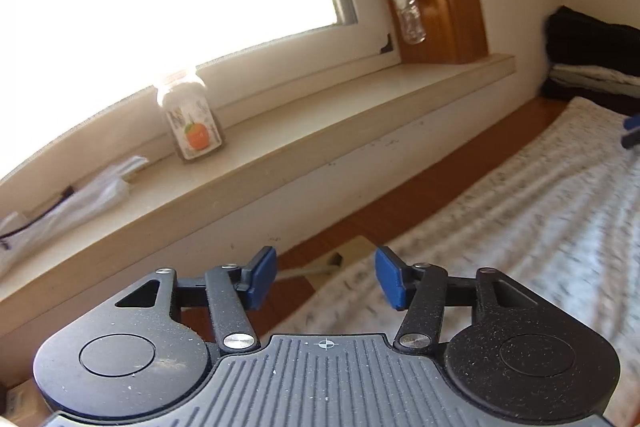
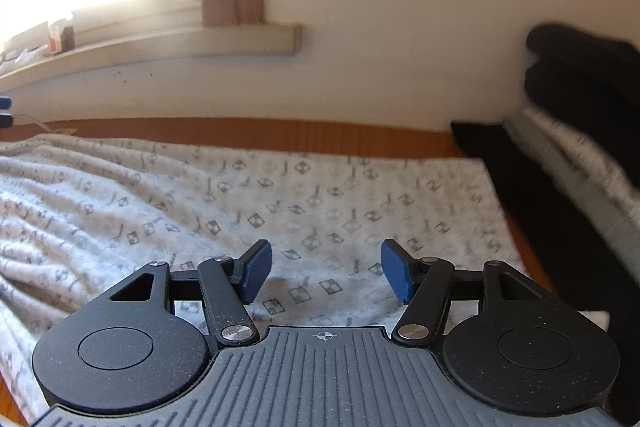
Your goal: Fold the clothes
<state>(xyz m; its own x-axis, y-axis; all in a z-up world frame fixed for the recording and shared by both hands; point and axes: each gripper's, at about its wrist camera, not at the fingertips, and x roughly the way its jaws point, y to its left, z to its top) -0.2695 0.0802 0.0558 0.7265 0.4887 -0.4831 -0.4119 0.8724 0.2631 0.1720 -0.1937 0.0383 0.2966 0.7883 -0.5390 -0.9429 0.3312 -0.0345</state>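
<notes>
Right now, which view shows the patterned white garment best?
The right wrist view: the patterned white garment spreads flat across the frame, print readable. The left wrist view catches only its blurred edge along the right.

From my left hand-held gripper [image 1: 326,279], the white patterned cloth garment [image 1: 540,211] spreads from 12 to 3 o'clock on the brown wooden desk [image 1: 420,203]. The pale window sill [image 1: 320,115] runs along the wall behind the desk, from 9 to 1 o'clock. On the sill, a clear glass jar with an orange-fruit label [image 1: 192,119] stands at 11 o'clock, and a crumpled white plastic bag [image 1: 68,203] lies left of it at 9 o'clock. From my right hand-held gripper [image 2: 326,275], the garment lies straight ahead and out to 9 o'clock; a stack of dark and grey folded clothes [image 2: 576,131] sits at 2 o'clock, against the wall, beside the garment's right edge.
</notes>
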